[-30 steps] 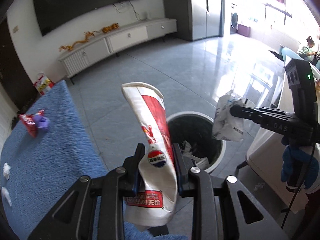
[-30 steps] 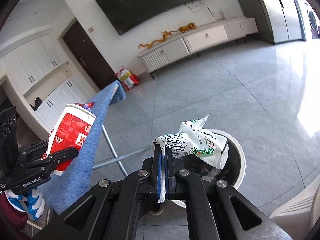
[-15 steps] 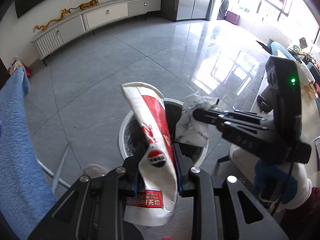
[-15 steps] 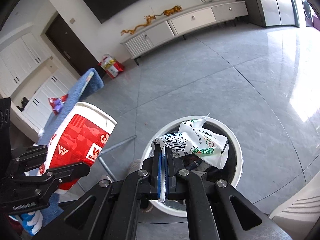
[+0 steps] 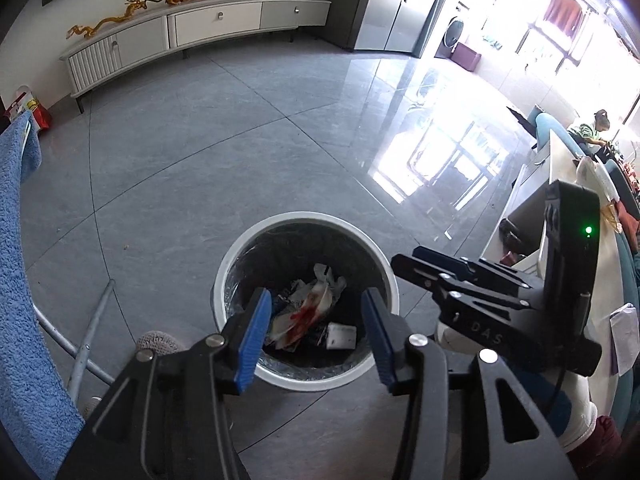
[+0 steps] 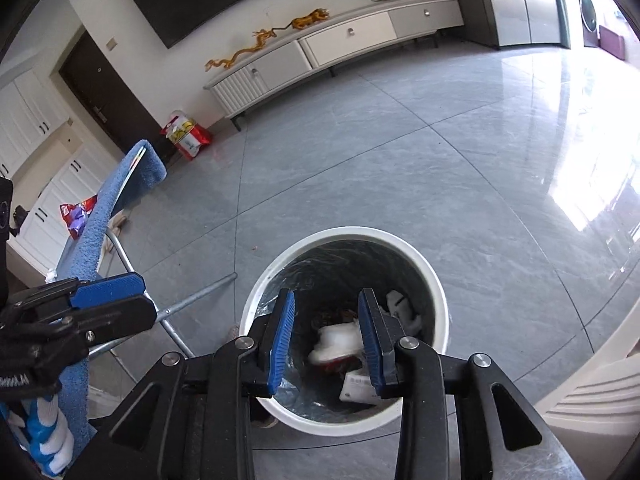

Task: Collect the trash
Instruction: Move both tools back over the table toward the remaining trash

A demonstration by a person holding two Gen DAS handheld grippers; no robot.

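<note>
A white-rimmed trash bin (image 5: 308, 216) (image 6: 348, 232) with a dark liner stands on the grey floor right under both grippers. My left gripper (image 5: 316, 320) hovers over it, its jaws opening with nothing between them. The crushed red-and-white paper cup (image 5: 308, 312) lies inside the bin among other litter. My right gripper (image 6: 326, 328) (image 5: 420, 268) is also over the bin, jaws opening and empty. A blurred white wrapper (image 6: 336, 344) is down inside the bin below it. The left gripper (image 6: 108, 292) shows at the left of the right wrist view.
A blue cloth-covered table (image 5: 16, 280) (image 6: 100, 216) stands left of the bin, with metal legs (image 5: 92, 328) and a red snack wrapper (image 6: 76, 216) on top. A white cabinet (image 5: 560, 240) is at the right. A person (image 5: 596, 124) sits far off.
Both grippers came down over the bin and opened. The paper cup left the left gripper and the white wrapper left the right one; both are now in the bin.
</note>
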